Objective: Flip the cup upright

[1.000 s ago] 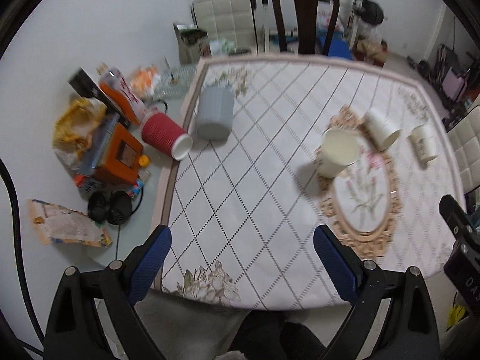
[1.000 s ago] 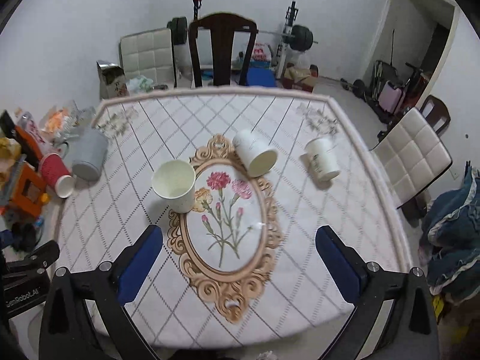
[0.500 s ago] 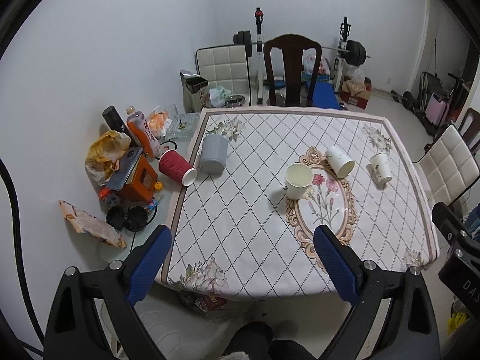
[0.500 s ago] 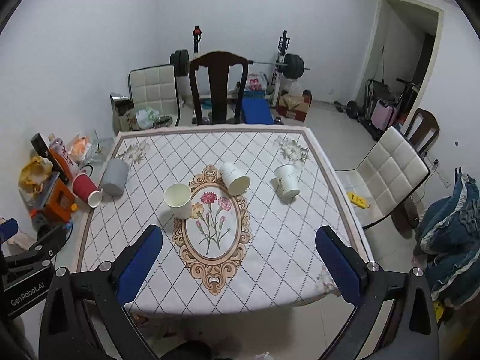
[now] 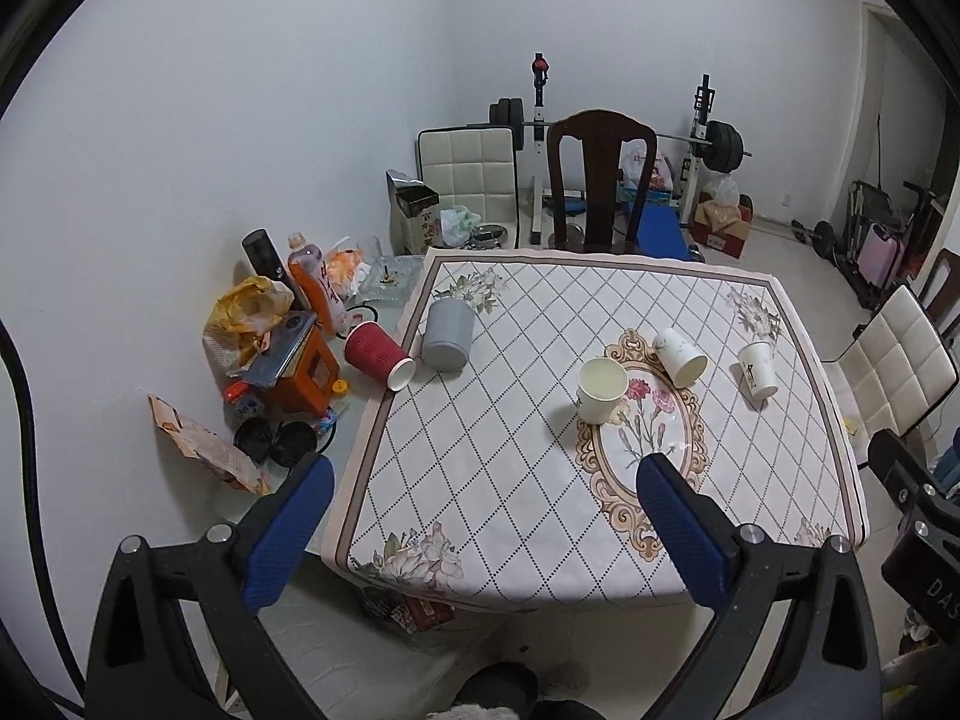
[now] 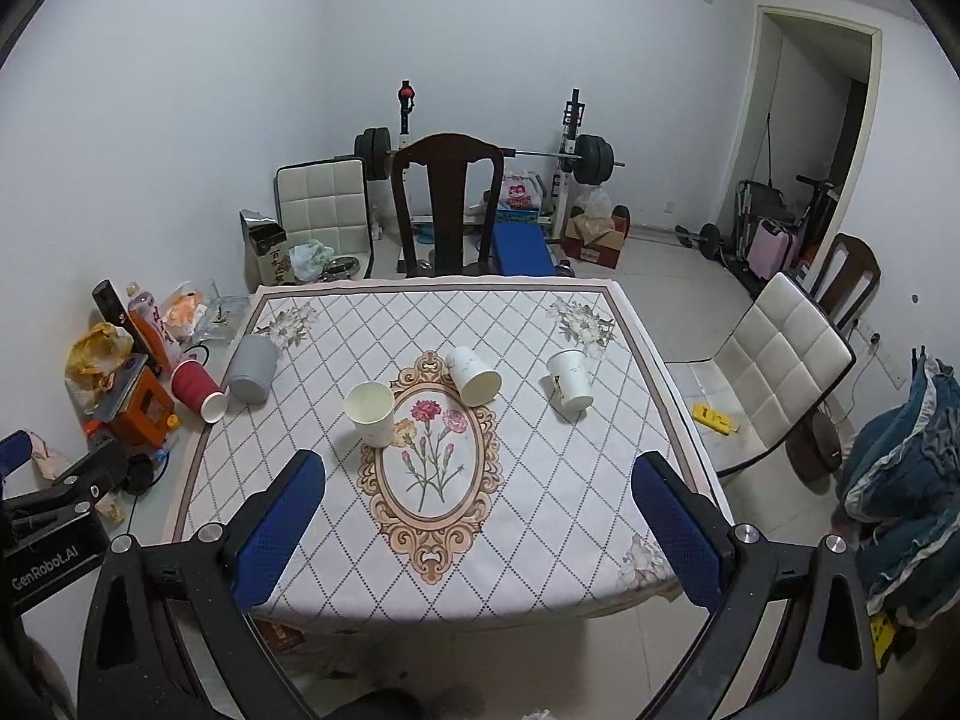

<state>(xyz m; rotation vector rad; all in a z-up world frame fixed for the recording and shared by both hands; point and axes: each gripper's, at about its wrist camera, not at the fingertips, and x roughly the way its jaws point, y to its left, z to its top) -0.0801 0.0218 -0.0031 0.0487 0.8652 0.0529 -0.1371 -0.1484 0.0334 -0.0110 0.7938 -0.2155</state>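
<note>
One white paper cup (image 5: 601, 390) (image 6: 372, 414) stands upright on the tablecloth (image 5: 492, 456) (image 6: 540, 516). Two white cups lie on their sides: one (image 5: 680, 357) (image 6: 474, 376) by the floral medallion, one (image 5: 757, 369) (image 6: 570, 384) further right. A red ribbed cup (image 5: 380, 354) (image 6: 197, 389) lies on its side at the left table edge. A grey cup (image 5: 447, 335) (image 6: 253, 369) stands mouth down beside it. My left gripper (image 5: 480, 531) and right gripper (image 6: 480, 525) are open, empty, held high and back from the table.
Clutter sits left of the cloth: an orange box (image 5: 303, 381), bottles (image 5: 309, 282), a yellow bag (image 5: 249, 312), black lids (image 5: 276, 441). A dark wooden chair (image 5: 600, 180) stands at the far side. A white padded chair (image 6: 774, 366) stands right. Weights line the back wall.
Both grippers have drawn up and back from the table, so the whole table now shows smaller. The cups have not moved. Both grippers stay open.
</note>
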